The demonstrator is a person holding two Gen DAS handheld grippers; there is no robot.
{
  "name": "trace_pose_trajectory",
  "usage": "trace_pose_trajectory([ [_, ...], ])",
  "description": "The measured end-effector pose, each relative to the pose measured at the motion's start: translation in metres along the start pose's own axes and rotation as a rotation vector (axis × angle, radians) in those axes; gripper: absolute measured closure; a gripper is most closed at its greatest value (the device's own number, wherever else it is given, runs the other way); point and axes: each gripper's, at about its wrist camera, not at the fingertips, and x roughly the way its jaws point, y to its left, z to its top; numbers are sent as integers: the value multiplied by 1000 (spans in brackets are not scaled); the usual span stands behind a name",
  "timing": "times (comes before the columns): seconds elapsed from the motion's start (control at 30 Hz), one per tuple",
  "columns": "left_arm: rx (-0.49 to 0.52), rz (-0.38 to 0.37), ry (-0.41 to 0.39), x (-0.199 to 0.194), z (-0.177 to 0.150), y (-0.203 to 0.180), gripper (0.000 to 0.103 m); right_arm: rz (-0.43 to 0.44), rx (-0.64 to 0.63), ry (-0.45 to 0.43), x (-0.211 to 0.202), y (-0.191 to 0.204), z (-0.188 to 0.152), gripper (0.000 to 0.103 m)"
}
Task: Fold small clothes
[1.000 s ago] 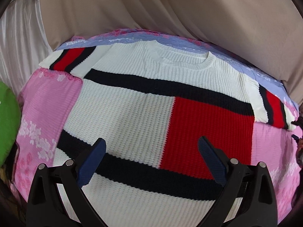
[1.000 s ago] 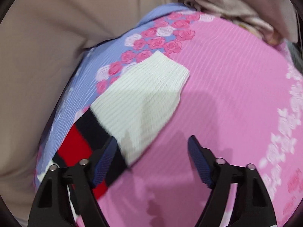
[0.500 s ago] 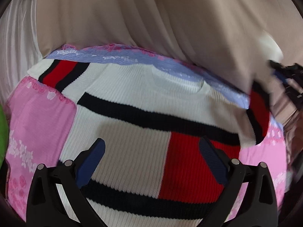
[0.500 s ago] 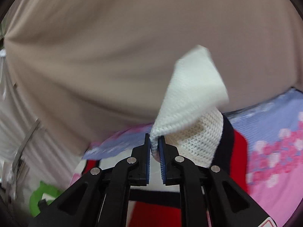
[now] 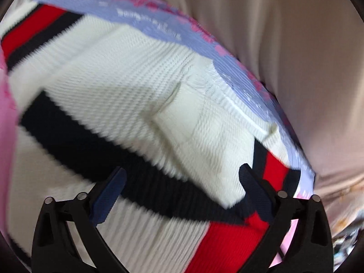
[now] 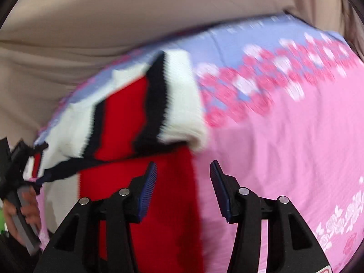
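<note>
The knit sweater (image 5: 127,104) is spread on the pink floral bedspread (image 6: 295,150), its right sleeve (image 6: 145,109) already laid inward across the chest. The right gripper (image 6: 183,188) is seen with jaws half apart, just opened, and nothing between them; it hangs over the sweater's red panel, beside the folded sleeve. The left gripper (image 5: 182,193) is held wide, its jaws just narrowed a little, empty, above the navy stripe near the sleeve's cuff.

The folded sleeve could be dragged back open if a pad is caught in the loose knit; the chest layer could be bunched if only one thickness is pinched. Both views are blurred, so exact contact cannot be told.

Beyond the sweater's collar, a beige curtain (image 5: 284,45) closes the space off. Open bedspread is left to the sweater's right.
</note>
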Motion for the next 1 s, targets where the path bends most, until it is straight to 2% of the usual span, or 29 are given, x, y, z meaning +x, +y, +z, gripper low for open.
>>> trace_pose_trajectory([
  [0.03,-11,0,7,7,3,-1,29,-12,-7,8,6,-1,1,54],
  [0.07,-10,18,2,10,5,-3,42,-11,-14,11,13,1,4,52],
  [0.1,9,36,-29,9,8,-9,75,-12,-20,8,21,1,4,52],
  [0.13,25,-11,-25,9,10,-12,94,-24,-28,-1,29,3,6,52],
  [0.17,31,-44,-19,7,13,-15,98,-37,-33,-11,37,5,11,52],
  [0.23,46,-61,-89,-14,20,-20,99,-38,-27,-28,42,11,10,59],
  [0.27,56,-74,-131,-29,25,-21,99,-28,-22,-36,42,13,11,80],
  [0.3,53,-88,-163,-44,29,-19,99,-14,-14,-46,38,11,11,88],
  [0.37,49,-86,-208,-63,32,-10,99,58,6,-103,21,13,22,93],
  [0.43,64,-32,-207,-59,31,4,99,96,-7,-152,2,15,16,93],
  [0.47,60,11,-175,-45,29,14,99,84,-28,-148,4,16,13,93],
  [0.53,35,65,-100,-16,20,29,99,16,-54,-54,35,12,6,93],
  [0.57,34,76,-93,-13,15,33,99,8,-35,-43,46,6,3,93],
  [0.67,47,81,-101,-4,2,34,99,39,22,-69,33,-2,12,94],
  [0.73,49,82,-101,-5,1,33,98,30,-12,-39,28,0,13,92],
  [0.77,49,82,-98,-5,2,33,98,6,-30,-28,21,2,11,87],
  [0.83,55,80,-94,-7,3,34,98,-40,-36,-67,-8,4,1,79],
  [0.9,64,82,-100,-13,3,38,98,-32,-32,-145,-35,12,-7,79],
  [0.97,73,89,-107,-15,5,38,98,5,-88,-147,-36,36,2,80],
  [1.0,78,93,-110,-14,4,39,97,13,-127,-132,-27,46,6,85],
])
